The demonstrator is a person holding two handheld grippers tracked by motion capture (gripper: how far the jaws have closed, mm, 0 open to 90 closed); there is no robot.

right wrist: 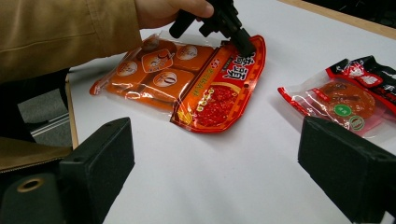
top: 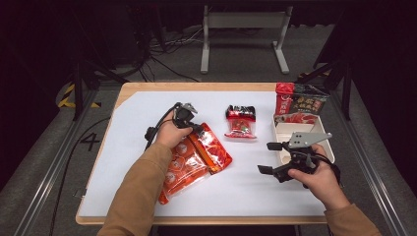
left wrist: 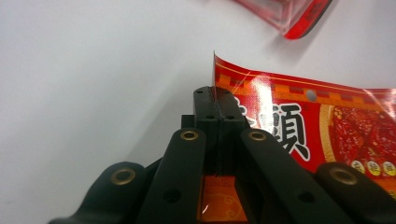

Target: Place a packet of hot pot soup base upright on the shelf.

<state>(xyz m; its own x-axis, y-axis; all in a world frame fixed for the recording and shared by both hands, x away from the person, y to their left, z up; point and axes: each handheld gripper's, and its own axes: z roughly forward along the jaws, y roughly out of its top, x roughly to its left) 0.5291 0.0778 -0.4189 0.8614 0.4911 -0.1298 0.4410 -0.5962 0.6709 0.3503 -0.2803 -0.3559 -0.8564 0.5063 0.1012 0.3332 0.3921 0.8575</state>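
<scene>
On the white worktop (top: pixel 255 187), the left gripper (top: pixel 196 128) was pinched tight on the top edge of a big orange snack bag (top: pixel 194 160). That bag lay flat near the middle, with small round packs inside and big black Chinese letters on its red end. The right gripper (top: pixel 269 157) hung wide apart, holding nothing. Near it sat a white tray (top: pixel 279 137), a small red packet (top: pixel 240 121) and a red box (top: pixel 301 102) with writing too small to read.

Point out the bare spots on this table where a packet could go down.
Free: the white mat left of the left gripper, and the near strip between the orange packet and right gripper. Crowded: the right edge, with the tray, box and small packet.
</scene>
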